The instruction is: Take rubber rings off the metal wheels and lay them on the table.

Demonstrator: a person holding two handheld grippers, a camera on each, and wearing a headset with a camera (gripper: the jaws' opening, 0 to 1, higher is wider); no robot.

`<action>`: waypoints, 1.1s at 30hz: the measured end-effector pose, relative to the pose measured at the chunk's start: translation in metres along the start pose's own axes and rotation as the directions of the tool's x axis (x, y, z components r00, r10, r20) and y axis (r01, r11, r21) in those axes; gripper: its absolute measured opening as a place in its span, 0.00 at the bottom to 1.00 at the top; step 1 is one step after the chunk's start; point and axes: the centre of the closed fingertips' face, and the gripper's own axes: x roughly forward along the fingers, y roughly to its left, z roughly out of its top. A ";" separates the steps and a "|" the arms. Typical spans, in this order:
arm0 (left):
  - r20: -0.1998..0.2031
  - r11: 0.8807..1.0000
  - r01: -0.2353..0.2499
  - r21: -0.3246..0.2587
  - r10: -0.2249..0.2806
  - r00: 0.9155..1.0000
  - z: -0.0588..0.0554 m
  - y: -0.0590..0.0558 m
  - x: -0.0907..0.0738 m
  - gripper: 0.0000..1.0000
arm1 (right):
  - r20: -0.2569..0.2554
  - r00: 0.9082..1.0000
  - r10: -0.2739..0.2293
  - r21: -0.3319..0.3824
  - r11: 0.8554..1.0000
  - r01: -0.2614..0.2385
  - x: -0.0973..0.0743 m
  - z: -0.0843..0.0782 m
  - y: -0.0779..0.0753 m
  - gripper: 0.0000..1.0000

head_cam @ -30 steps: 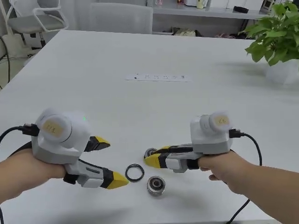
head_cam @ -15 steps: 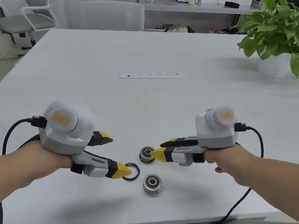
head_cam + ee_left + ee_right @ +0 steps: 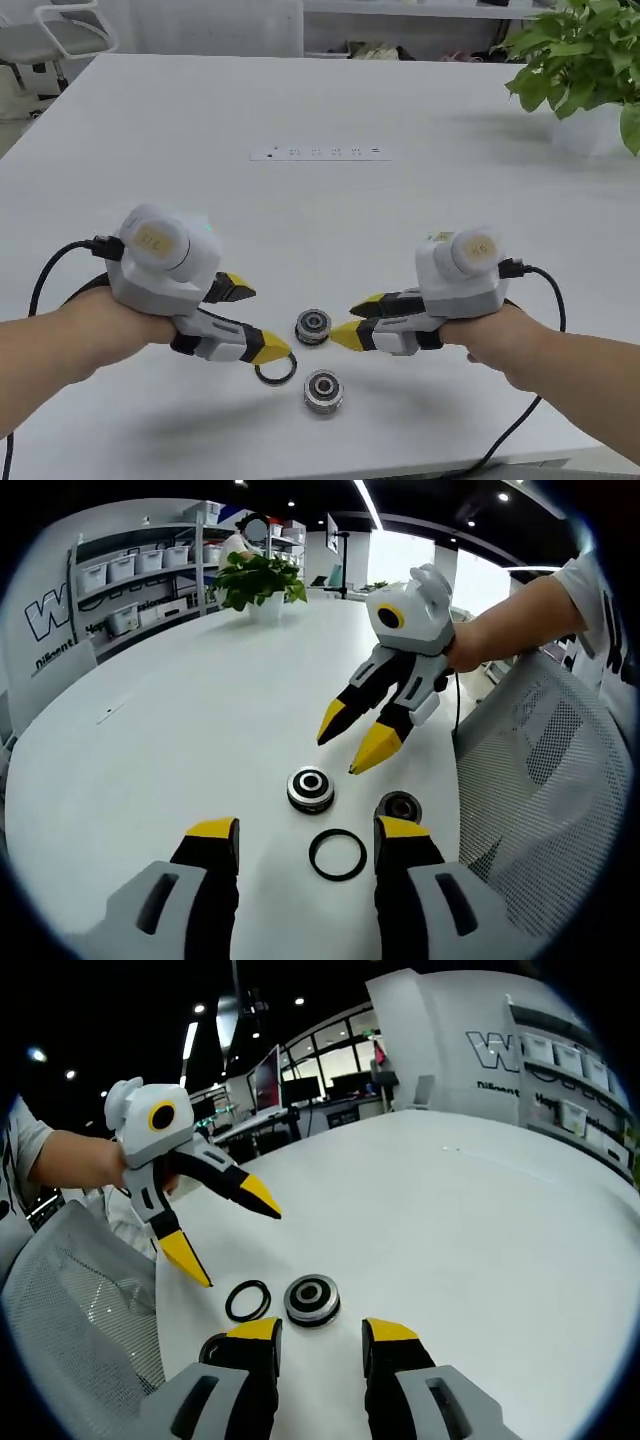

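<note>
Two pairs of yellow-tipped jaws stand apart, holding nothing. The left gripper [image 3: 260, 320] and the right gripper [image 3: 350, 320] face each other across a metal wheel [image 3: 313, 326], which lies flat, axle upward, straight ahead of both. The right tips are just beside it and look the nearer. One rubber ring [image 3: 275, 368] lies loose on the table [image 3: 400, 120], its far edge under the left lower tip, with a second wheel [image 3: 323, 390] near it. A second ago the right tip overlapped the wheel, and the left tip stopped short of the ring.
</note>
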 end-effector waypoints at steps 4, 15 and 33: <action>-0.010 1.000 0.000 0.007 0.000 1.000 -0.001 0.004 0.007 0.49 | -0.015 1.000 0.003 -0.020 1.000 -0.003 0.003 -0.004 0.000 0.30; -0.014 1.000 0.017 0.007 -0.017 1.000 0.003 0.000 0.023 0.41 | -0.035 0.999 0.015 -0.041 0.999 -0.017 0.008 -0.009 0.002 0.30; -0.053 0.997 0.053 0.062 -0.050 0.997 0.007 -0.012 0.045 0.28 | -0.036 0.999 0.019 -0.035 0.999 -0.021 0.009 -0.013 0.001 0.30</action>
